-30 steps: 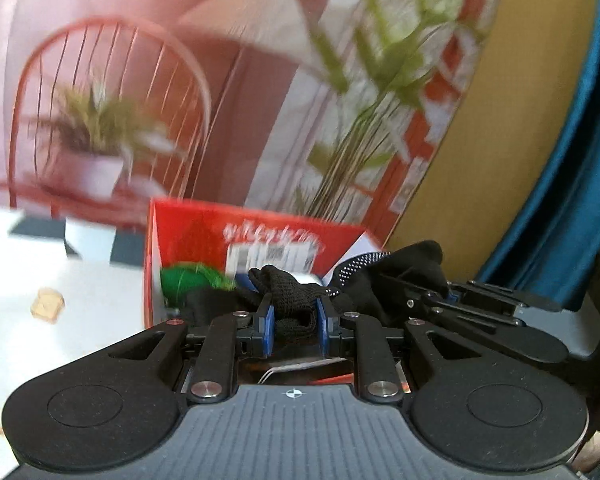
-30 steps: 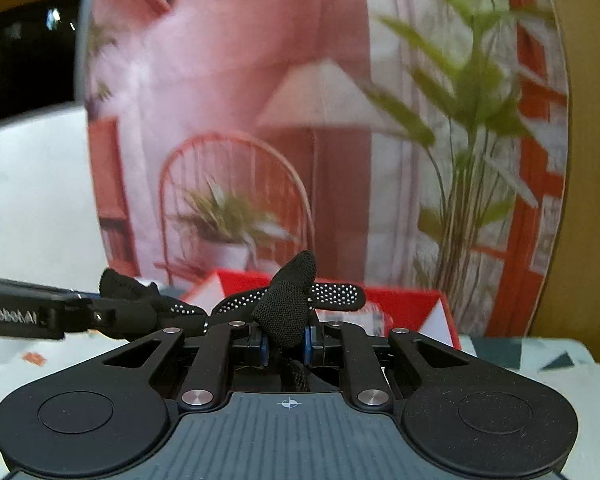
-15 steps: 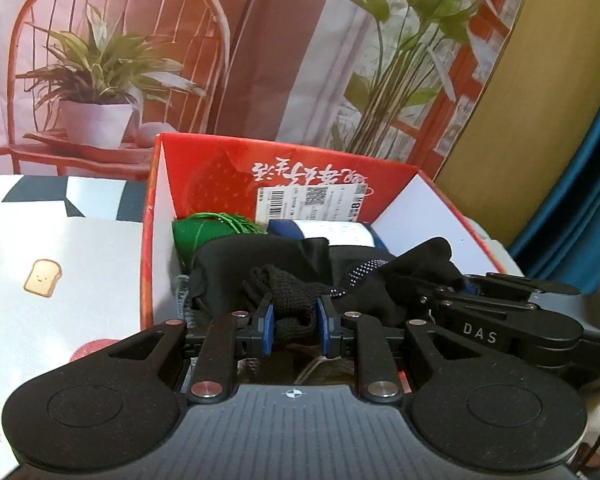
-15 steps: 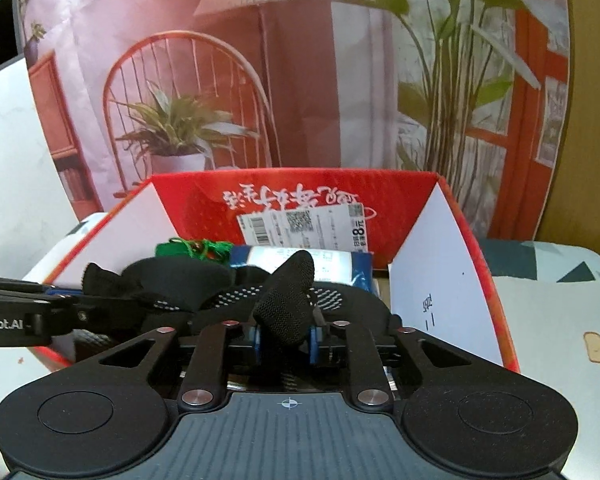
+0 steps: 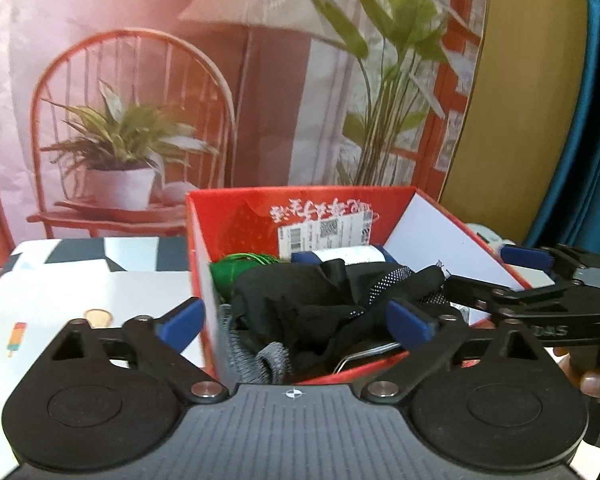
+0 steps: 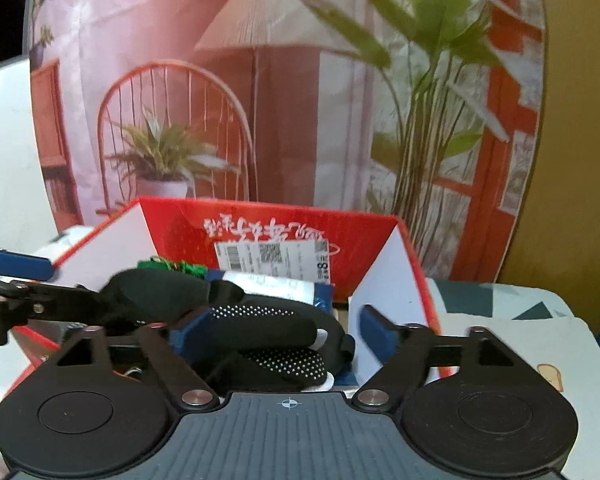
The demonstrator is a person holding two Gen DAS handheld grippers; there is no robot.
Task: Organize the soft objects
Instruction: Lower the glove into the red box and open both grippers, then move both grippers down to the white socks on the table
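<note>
Gloves fill the near part of the red box (image 5: 260,216), a black heap (image 5: 300,300) with its long axis running left to right across the box, the white-dotted fingers (image 5: 388,284) pointing toward the right wall. Behind the heap, from left to right, lie a green bundle (image 5: 236,270) and a blue-and-white pack (image 5: 340,256) against the back wall with its shipping label. Grey knit fabric (image 5: 260,356) hangs at the near edge.

On the left, the left gripper (image 5: 296,320) points forward and down over the box's near left corner; its jaws are opening, with the left blue pad outside the wall and the right pad over the gloves, neither pressing on the fabric. On the right, the right gripper (image 6: 286,328) angles down in the same way, seen from the left wrist as a black linkage reaching in over the right wall. Its jaws are opening too, and the dotted glove (image 6: 268,320) lies loose between the spread pads. A fingertip (image 5: 592,380) of the person shows under that gripper.

Half a second ago both pairs of jaws pinched black fabric; the pads have now let go. The tabletop (image 5: 80,292) carries a printed white mat left of the box.
</note>
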